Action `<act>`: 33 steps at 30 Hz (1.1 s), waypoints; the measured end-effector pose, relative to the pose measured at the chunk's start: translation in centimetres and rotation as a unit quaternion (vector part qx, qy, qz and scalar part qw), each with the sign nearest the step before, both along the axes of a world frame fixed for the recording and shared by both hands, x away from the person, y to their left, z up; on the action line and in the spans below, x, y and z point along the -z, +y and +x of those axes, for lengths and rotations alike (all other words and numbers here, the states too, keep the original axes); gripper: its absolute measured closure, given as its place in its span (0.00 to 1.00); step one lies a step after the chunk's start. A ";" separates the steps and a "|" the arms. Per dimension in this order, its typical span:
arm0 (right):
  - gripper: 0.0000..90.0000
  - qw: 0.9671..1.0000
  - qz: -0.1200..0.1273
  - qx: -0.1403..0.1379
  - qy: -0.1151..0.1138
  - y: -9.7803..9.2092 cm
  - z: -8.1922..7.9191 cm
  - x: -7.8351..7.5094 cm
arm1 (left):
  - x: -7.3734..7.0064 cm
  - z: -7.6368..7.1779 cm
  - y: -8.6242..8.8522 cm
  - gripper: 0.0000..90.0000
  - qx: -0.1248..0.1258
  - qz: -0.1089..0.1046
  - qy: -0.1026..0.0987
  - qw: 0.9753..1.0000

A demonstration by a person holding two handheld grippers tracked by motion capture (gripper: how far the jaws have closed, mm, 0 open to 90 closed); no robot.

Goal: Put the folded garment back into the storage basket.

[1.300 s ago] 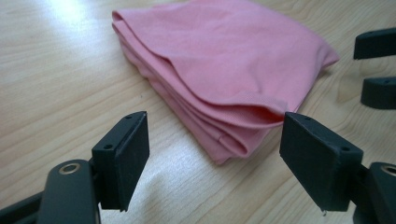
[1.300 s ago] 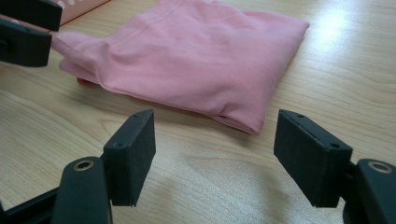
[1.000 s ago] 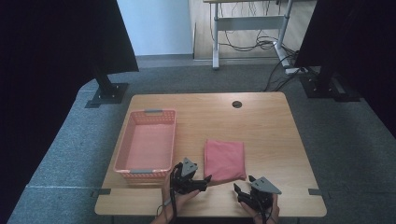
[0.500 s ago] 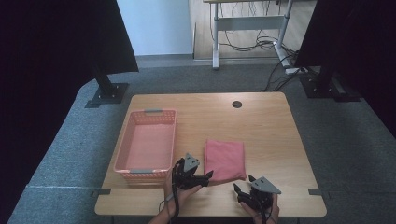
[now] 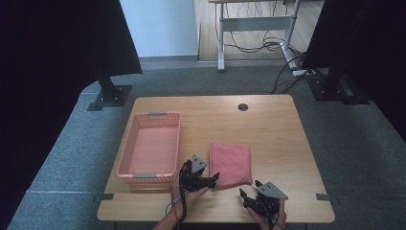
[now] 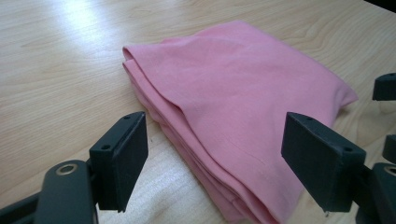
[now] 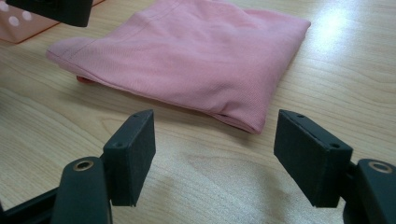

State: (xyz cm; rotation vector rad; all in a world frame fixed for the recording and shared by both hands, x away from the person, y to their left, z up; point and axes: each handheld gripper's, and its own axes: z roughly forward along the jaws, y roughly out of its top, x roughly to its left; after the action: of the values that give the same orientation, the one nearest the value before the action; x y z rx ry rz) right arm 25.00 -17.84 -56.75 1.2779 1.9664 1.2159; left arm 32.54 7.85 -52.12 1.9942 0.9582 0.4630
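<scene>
While both grippers' jaws gape wide and empty, the left gripper (image 5: 214, 178) straddles the folded pink cloth's (image 5: 231, 164) near edge.

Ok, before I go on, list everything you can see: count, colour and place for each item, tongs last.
table: one, light wood, centre of the high view, on grey carpet
basket: one, pink plastic, on the table's left half
folded cloth: one, pink, lying flat right of the basket, apart from it
round hole: one, dark, in the tabletop near the far edge
desk: one, grey legs with cables below, in the background
stands: two, black, off the table's far corners
left tongs: one, black, open, at the cloth's near left corner
right tongs: one, black, open, near edge, short of the cloth
</scene>
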 end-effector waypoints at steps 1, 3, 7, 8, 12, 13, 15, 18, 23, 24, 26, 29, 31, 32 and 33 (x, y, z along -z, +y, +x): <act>0.32 1.000 0.000 0.000 0.000 0.0 0.0 0.0 | 0.0 0.1 0.0 0.25 -0.001 0.000 0.000 1.000; 0.32 1.000 0.000 0.000 0.000 0.0 0.0 0.0 | 0.1 0.3 0.0 0.25 -0.004 -0.001 0.001 1.000; 0.32 1.000 0.000 0.000 -0.001 0.0 0.0 0.0 | 0.2 0.5 0.0 0.25 -0.006 -0.001 -0.001 1.000; 0.32 1.000 0.000 0.000 -0.001 0.0 0.0 0.0 | 0.2 0.6 -0.1 0.25 -0.006 -0.001 -0.002 1.000; 0.32 1.000 0.000 0.001 -0.001 0.0 0.0 0.0 | 0.2 0.7 -0.3 0.25 -0.006 0.001 -0.002 1.000; 0.32 1.000 0.000 0.000 -0.001 0.0 0.0 0.0 | 0.2 0.7 -0.3 0.25 -0.006 0.001 -0.002 1.000; 0.32 1.000 0.000 0.001 -0.001 0.0 0.0 0.0 | 0.2 0.9 -0.6 0.25 -0.005 0.002 -0.003 1.000; 0.32 1.000 -0.001 0.001 -0.001 0.0 0.0 0.0 | 0.2 1.0 -0.9 0.25 -0.006 0.002 -0.004 1.000; 0.32 1.000 -0.001 0.001 -0.001 0.0 0.0 0.0 | 0.0 1.4 -1.2 0.24 -0.007 0.002 -0.004 1.000; 0.32 1.000 -0.001 0.001 -0.001 0.0 0.0 0.0 | 0.1 1.5 -1.3 0.24 -0.008 0.001 -0.005 1.000; 0.32 1.000 -0.002 0.000 -0.001 0.0 0.0 0.0 | 0.1 1.7 -1.4 0.24 -0.008 0.001 -0.004 1.000; 0.32 1.000 -0.002 0.000 -0.001 0.0 0.0 0.0 | 0.1 2.1 -1.3 0.24 -0.012 0.003 -0.002 1.000; 0.32 1.000 -0.002 -0.001 0.000 0.0 0.0 0.0 | 0.1 2.3 -1.2 0.24 -0.013 0.004 -0.002 1.000; 0.32 1.000 -0.002 -0.001 0.000 0.0 0.0 0.0 | 0.1 2.4 -1.2 0.24 -0.015 0.003 -0.002 1.000; 0.32 1.000 -0.002 -0.001 0.000 0.0 0.0 0.0 | 0.1 2.5 -1.2 0.25 -0.016 0.004 -0.003 1.000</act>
State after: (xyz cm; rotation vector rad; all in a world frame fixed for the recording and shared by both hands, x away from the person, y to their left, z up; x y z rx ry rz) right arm 25.00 -17.80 -56.78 1.2739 1.9689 1.2125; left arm 35.01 6.63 -52.24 1.9854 0.9887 0.4903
